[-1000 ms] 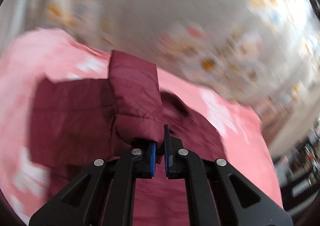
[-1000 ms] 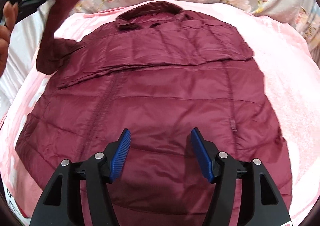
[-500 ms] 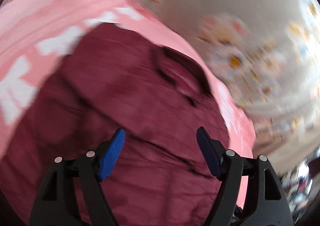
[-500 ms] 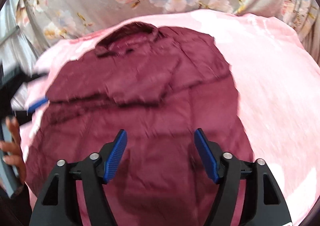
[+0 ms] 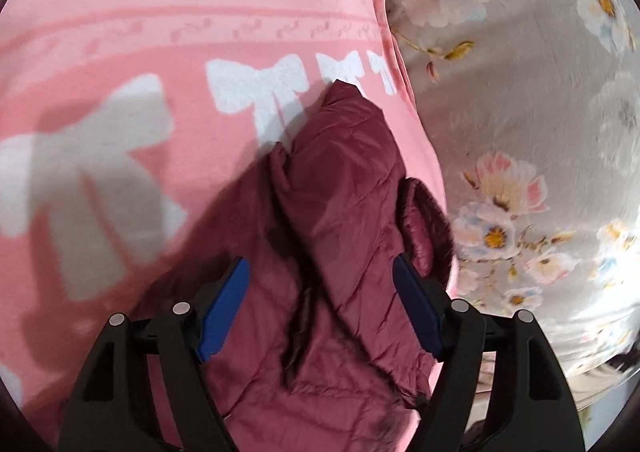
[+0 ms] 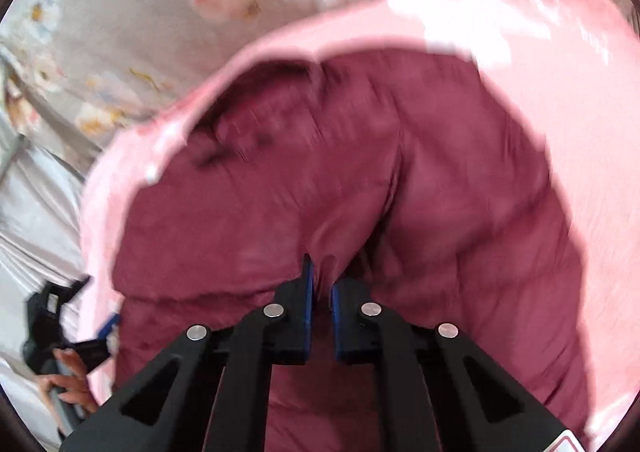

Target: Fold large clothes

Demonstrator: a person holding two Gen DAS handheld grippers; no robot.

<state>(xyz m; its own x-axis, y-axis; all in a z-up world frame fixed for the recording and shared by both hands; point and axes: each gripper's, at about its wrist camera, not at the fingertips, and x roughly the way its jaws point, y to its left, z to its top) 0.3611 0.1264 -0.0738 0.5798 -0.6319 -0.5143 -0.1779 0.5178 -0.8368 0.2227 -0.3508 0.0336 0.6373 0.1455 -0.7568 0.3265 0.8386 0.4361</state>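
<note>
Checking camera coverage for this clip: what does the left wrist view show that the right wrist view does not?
Only the left wrist view shows the white bow prints on the pink blanket, and the left gripper open over the folded sleeve.

Only the right wrist view shows the right gripper, its jaws closing with a pinch of the maroon puffer jacket between the pads, and a person's hand holding the other gripper at the lower left.

Both show the jacket, the blanket and the grey floral fabric behind.

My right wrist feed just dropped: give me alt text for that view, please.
The right gripper is closing, its blue pads pinching a fold of the maroon puffer jacket, which lies on a pink blanket. The left gripper shows at the lower left edge, a hand holding it.
</note>
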